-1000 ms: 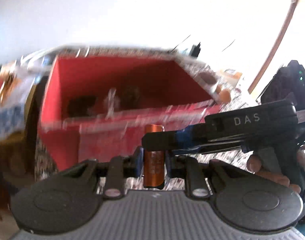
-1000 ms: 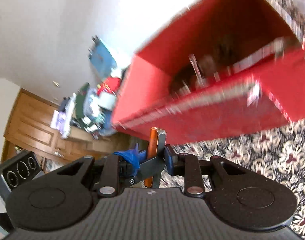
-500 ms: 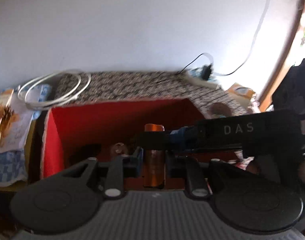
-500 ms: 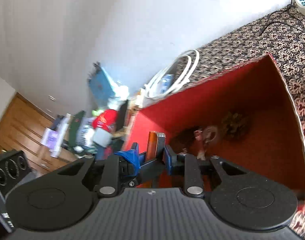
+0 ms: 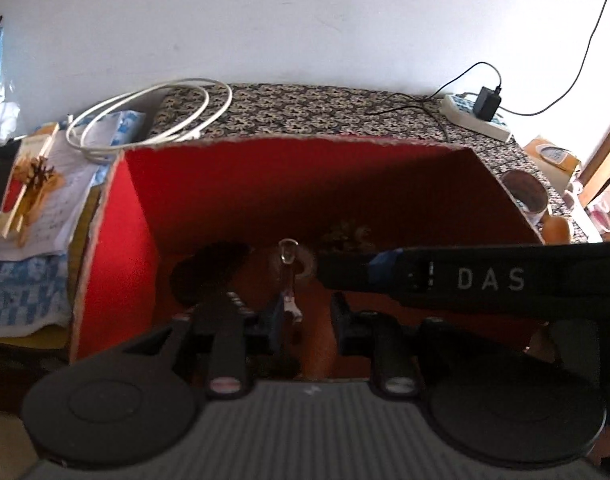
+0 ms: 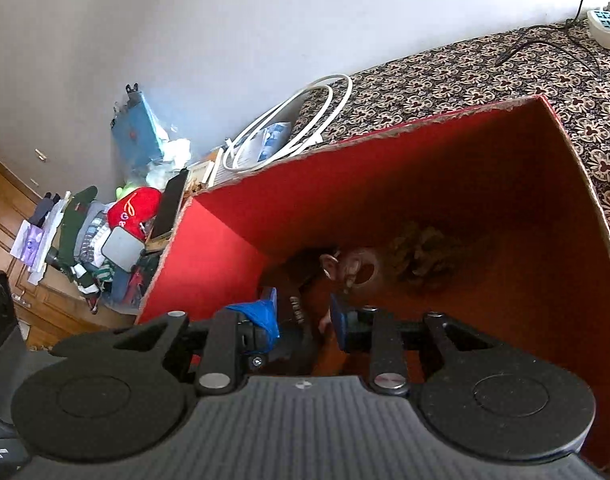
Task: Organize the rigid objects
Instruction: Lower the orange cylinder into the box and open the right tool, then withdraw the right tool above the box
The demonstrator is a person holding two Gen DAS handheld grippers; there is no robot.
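A red cardboard box (image 5: 121, 240) (image 6: 209, 248) stands open on the patterned tabletop. Inside lie a pine cone (image 5: 347, 234) (image 6: 425, 256), a dark round object (image 5: 209, 268), a brown ring-shaped piece (image 6: 361, 270) and a metal clip (image 5: 288, 280). My left gripper (image 5: 305, 322) is open above the box, and an orange blur (image 5: 317, 344) shows low between its fingers. My right gripper (image 6: 303, 322) is open too, over the box's near edge. The right gripper's black finger marked DAS (image 5: 465, 280) crosses the left wrist view.
A coiled white cable (image 5: 153, 116) (image 6: 289, 128) lies behind the box. A power strip (image 5: 475, 116) with a charger sits at the back right. Papers and clutter (image 5: 37, 184) (image 6: 117, 232) are piled left of the box. Cups and a jar (image 5: 525, 192) stand at the right.
Both grippers held the orange cylinder and carried it over the box. Both have now opened, and the cylinder is no longer gripped between the fingers.
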